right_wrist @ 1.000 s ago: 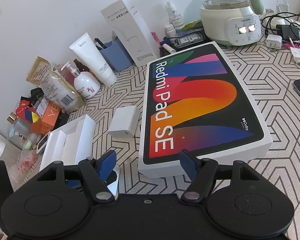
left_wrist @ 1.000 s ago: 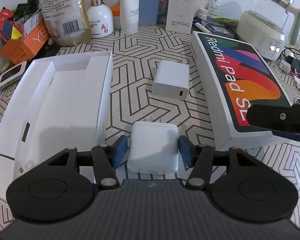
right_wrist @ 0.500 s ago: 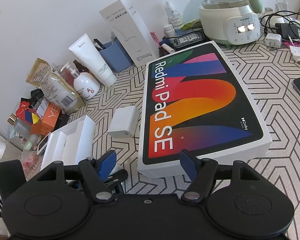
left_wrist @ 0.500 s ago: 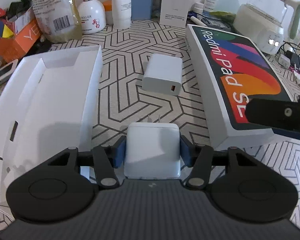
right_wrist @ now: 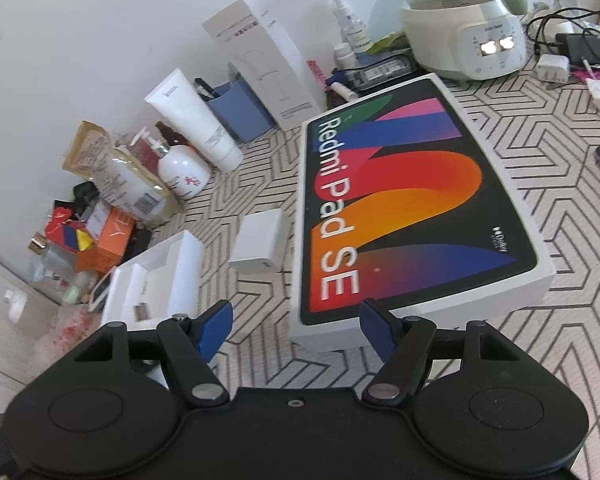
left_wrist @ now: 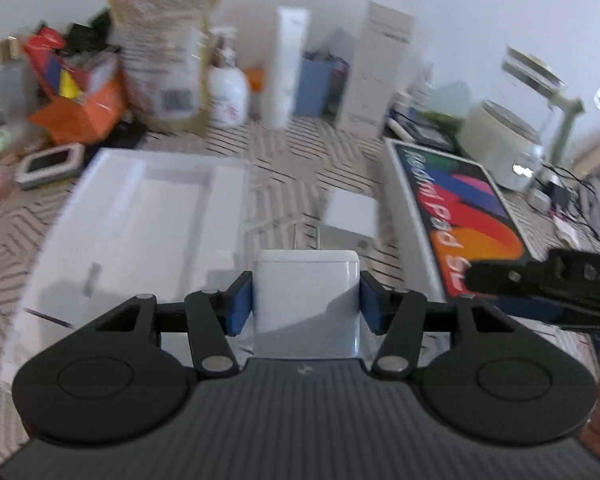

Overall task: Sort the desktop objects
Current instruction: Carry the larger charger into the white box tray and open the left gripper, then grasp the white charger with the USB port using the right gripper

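Left gripper (left_wrist: 306,306) clamps white plug-in charger (left_wrist: 306,304) off the desk, prongs pointing far. White open tray (left_wrist: 148,216) lies left and far of it, just beside. Right gripper (right_wrist: 296,330) spread wide, holding nothing, near Redmi Pad SE box (right_wrist: 416,208)

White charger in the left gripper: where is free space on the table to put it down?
Bare tabletop lies between the white tray and the Redmi Pad box, around the second charger; more lies right of the box. The back wall, with bottles and kettle, is crowded.
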